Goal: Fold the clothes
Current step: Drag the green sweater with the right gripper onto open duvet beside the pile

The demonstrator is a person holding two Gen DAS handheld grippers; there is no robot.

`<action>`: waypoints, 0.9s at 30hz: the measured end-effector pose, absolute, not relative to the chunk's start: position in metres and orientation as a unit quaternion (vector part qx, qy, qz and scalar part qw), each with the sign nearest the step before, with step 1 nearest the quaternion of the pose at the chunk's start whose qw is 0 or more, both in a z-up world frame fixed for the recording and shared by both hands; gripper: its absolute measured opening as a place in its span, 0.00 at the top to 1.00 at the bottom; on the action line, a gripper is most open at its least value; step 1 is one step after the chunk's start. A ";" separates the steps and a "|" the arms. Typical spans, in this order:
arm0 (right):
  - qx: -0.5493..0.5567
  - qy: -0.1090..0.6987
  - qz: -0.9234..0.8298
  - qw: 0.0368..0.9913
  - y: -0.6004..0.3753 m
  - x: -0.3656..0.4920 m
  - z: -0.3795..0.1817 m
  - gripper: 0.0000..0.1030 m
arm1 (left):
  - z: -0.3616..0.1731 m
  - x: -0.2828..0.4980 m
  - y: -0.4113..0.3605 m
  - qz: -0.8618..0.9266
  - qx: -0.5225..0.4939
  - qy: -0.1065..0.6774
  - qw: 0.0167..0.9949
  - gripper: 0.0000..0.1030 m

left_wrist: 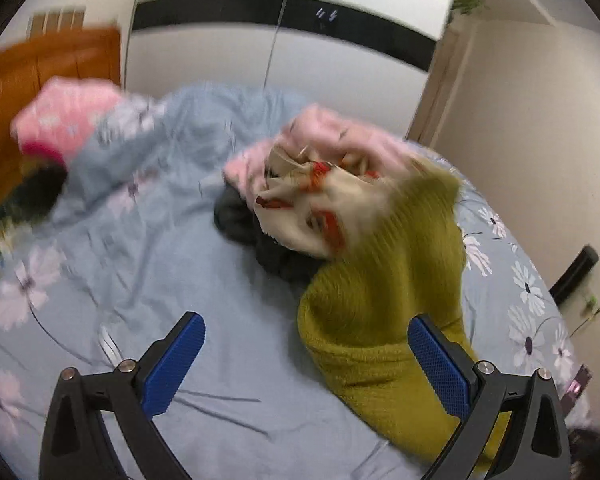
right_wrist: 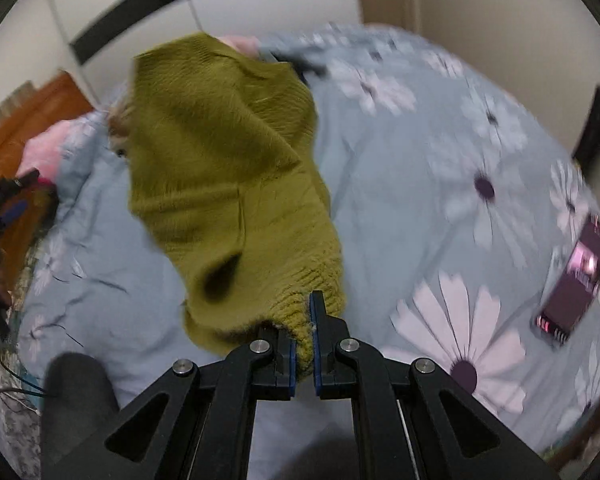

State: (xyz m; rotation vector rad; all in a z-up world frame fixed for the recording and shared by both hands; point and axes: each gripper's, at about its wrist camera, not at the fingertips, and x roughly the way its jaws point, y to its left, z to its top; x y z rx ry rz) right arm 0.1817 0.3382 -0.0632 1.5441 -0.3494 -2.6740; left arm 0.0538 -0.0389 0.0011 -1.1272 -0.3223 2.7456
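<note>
An olive-green knitted sweater (right_wrist: 228,184) hangs from my right gripper (right_wrist: 304,332), which is shut on its ribbed hem and holds it above the bed. In the left wrist view the same sweater (left_wrist: 384,300) trails down from a heap of clothes: a cream garment with red print (left_wrist: 300,208), a pink garment (left_wrist: 332,136) and a dark one (left_wrist: 252,232). My left gripper (left_wrist: 306,338) is open and empty above the bed, its right finger (left_wrist: 440,364) in front of the sweater's edge.
The bed has a light blue sheet with white flowers (right_wrist: 440,184). A phone (right_wrist: 576,280) lies on it at the right. A pink pillow (left_wrist: 64,120) and an orange headboard (left_wrist: 28,80) are at the left. A white wardrobe (left_wrist: 284,40) stands behind.
</note>
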 end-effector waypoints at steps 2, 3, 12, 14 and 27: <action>0.509 -0.115 -0.853 0.008 0.344 0.181 -0.074 0.94 | -0.016 0.041 -0.036 0.904 -0.403 -0.119 0.072 0.00; 0.512 -0.116 -0.851 0.005 0.347 0.180 -0.075 0.94 | -0.021 0.039 -0.034 0.903 -0.407 -0.118 0.073 0.00; 0.549 -0.043 -0.835 -0.002 0.354 0.176 -0.075 0.66 | -0.043 0.026 -0.021 0.900 -0.414 -0.105 0.080 0.00; 0.541 -0.029 -0.840 0.012 0.351 0.175 -0.066 0.63 | -0.043 0.019 -0.029 0.902 -0.411 -0.109 0.074 0.00; 0.443 -0.253 -0.856 0.084 0.341 -0.009 -0.077 0.57 | -0.045 0.002 -0.031 0.914 -0.395 -0.071 0.064 0.00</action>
